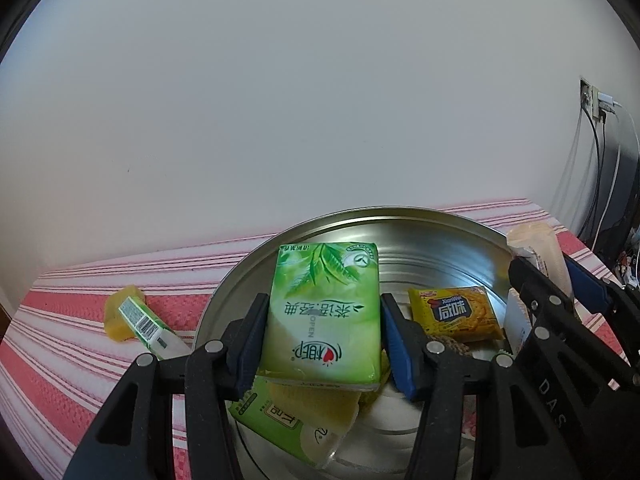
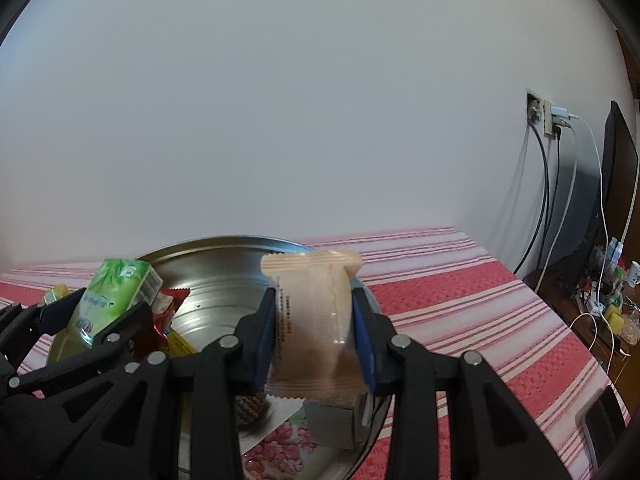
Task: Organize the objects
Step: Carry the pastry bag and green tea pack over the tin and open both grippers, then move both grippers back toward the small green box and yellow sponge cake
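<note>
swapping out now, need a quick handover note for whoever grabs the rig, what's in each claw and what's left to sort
Left claw: shut on a green tissue pack, held above the metal bowl.
Right claw: shut on a beige snack packet, also above the bowl, at its right side.
Done: already in the bowl are a yellow cracker packet, another green packet and a few more wrappers.
Left: let go of both held items into the bowl, then fetch the yellow and green packet lying on the striped cloth to the bowl's left.
</note>
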